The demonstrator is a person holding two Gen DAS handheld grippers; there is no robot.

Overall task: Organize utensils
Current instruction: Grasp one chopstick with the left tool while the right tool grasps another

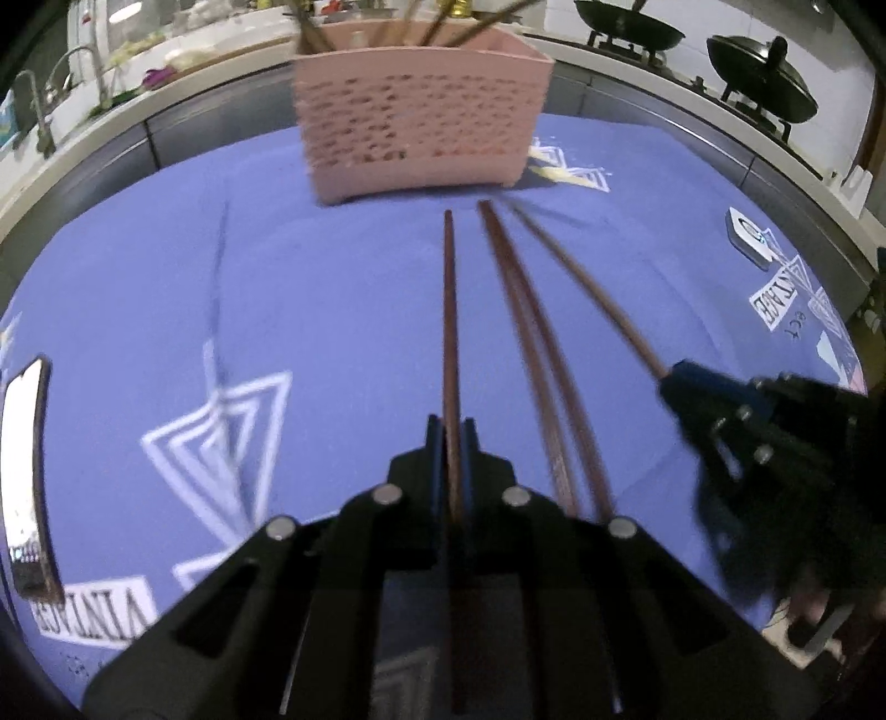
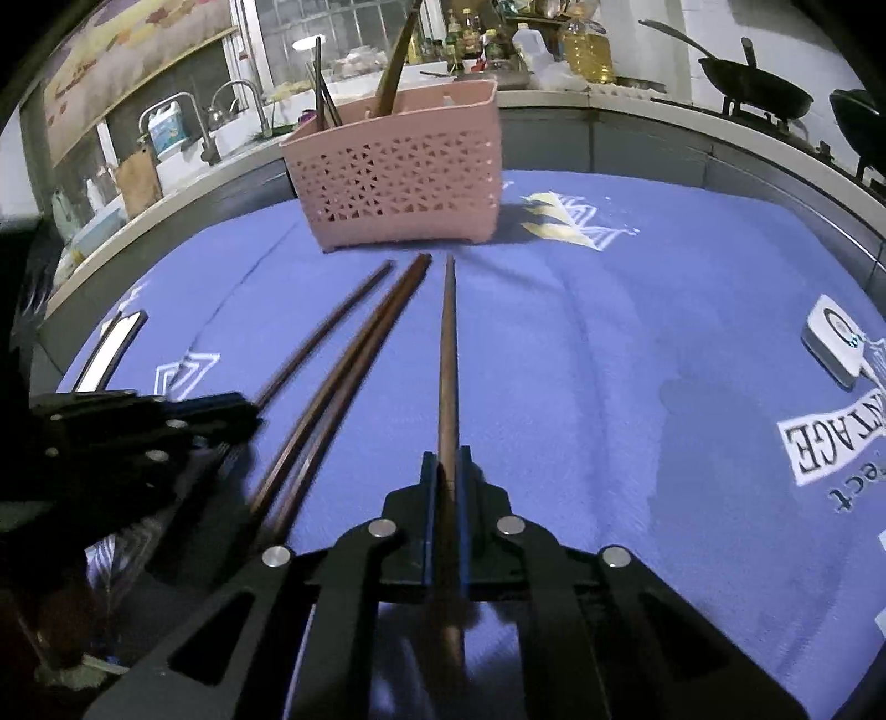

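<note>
A pink perforated utensil basket [image 1: 421,116] stands at the far side of the blue cloth and holds several upright utensils; it also shows in the right wrist view [image 2: 401,177]. My left gripper [image 1: 453,429] is shut on a brown chopstick [image 1: 449,310] that points at the basket. My right gripper [image 2: 447,459] is shut on another brown chopstick [image 2: 447,343], also pointing at the basket. Two loose chopsticks [image 1: 531,343] lie side by side on the cloth between the two grippers, and show in the right wrist view [image 2: 354,371]. The right gripper [image 1: 673,376] with its chopstick [image 1: 587,288] shows at the right of the left wrist view.
A blue printed tablecloth [image 2: 609,343] covers the table. A phone [image 1: 25,471] lies at the left edge. A small white device [image 2: 836,338] sits at the right. Behind are a counter with a sink [image 2: 221,127] and woks on a stove [image 1: 631,27].
</note>
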